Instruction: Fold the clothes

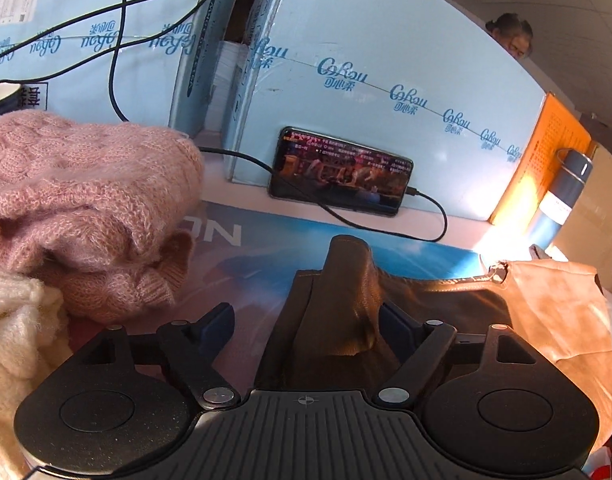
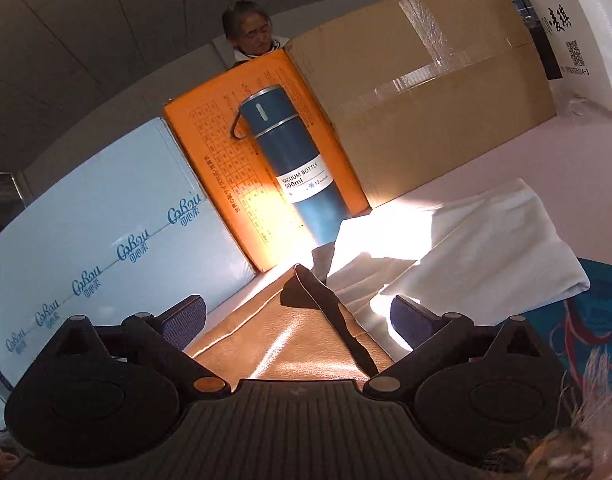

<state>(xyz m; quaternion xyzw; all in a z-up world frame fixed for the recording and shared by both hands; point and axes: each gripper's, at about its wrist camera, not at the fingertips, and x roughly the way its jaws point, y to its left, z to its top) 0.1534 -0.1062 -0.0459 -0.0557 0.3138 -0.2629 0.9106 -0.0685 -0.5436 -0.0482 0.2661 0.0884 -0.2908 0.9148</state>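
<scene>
Harsh low sunlight glares midframe; deep shadows; fisheye-warped edges.

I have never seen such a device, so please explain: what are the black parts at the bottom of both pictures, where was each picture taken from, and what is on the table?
The black parts are hand-held grippers, each with two fingers; a person carries one in each hand. A camera sits on each gripper and looks forward along its fingers, so one picture is the left gripper's view and the other the right gripper's.

Both grippers are open, with a brown leather garment lying between the fingers; neither grips it yet.

On the table lie a pink sweater, a cream knit and a white cloth. Behind stand blue boxes, an orange box, a cardboard box, a bottle and a phone playing a video.
</scene>
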